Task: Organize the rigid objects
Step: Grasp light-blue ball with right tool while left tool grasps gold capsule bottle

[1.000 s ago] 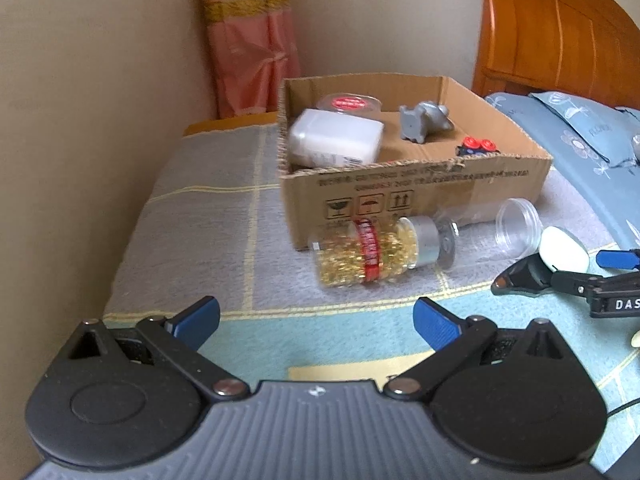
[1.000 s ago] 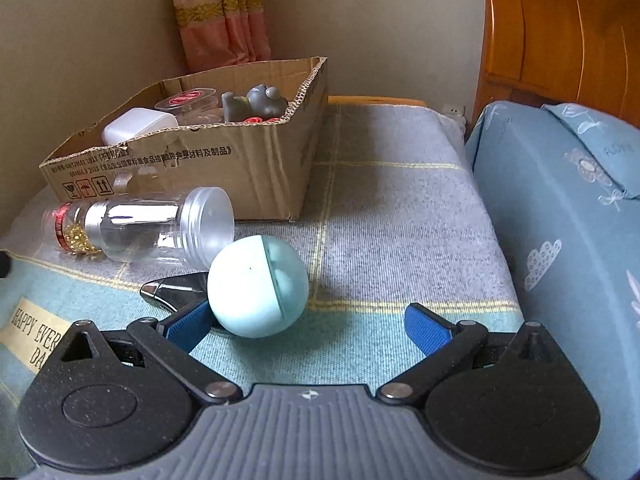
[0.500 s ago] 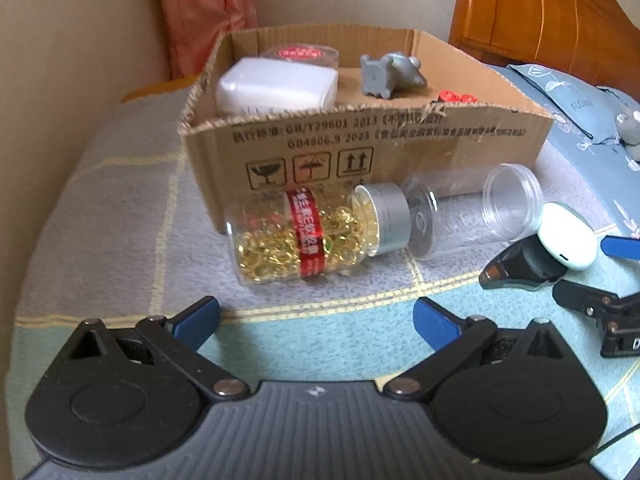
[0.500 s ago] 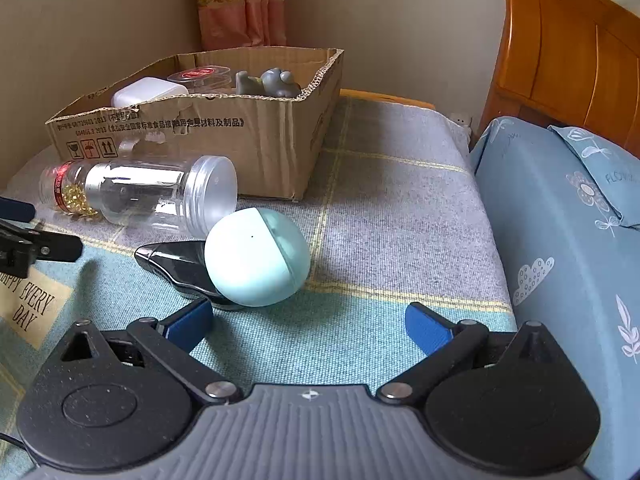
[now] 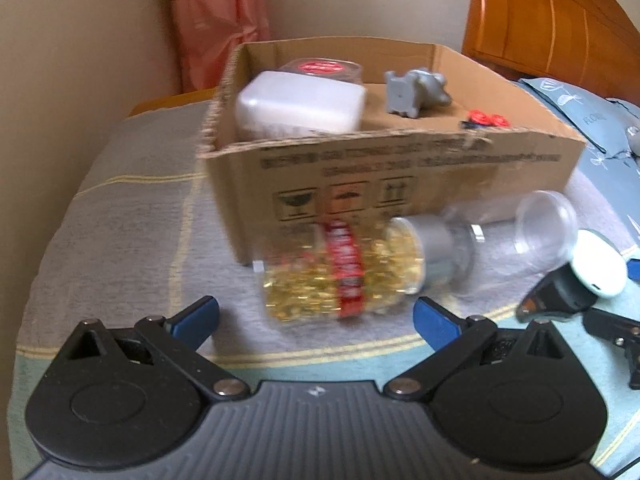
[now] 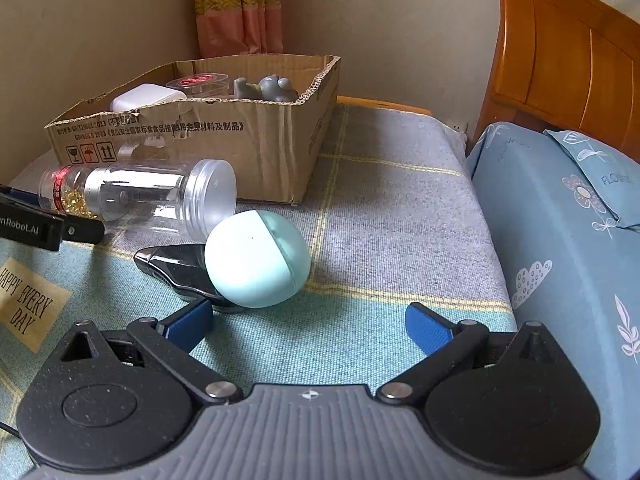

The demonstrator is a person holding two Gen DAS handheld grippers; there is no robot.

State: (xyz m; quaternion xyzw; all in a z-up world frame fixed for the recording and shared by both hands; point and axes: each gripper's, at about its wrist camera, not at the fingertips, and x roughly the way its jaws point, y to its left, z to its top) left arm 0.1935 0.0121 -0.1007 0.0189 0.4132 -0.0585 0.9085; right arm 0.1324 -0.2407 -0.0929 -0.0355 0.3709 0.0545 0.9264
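1. the left gripper is wide apart and holds nothing. it points at the capsule bottle, which lies on its side on the bed cover, close before the cardboard box.
2. the right gripper is also spread and empty. it sits just before the pale green egg-shaped case, which leans on a black flat object.
3. in the box there are already a white container, a grey toy animal and a small jar with red lid. so the sorting is partly done.
4. i judge the step in hand is the approach to the capsule bottle; the view is blurred.
5. the next move needs the fingers on both sides of the round body, then closing gently, because it may roll away. a clear plastic jar lies just beside its cap, so care is needed.
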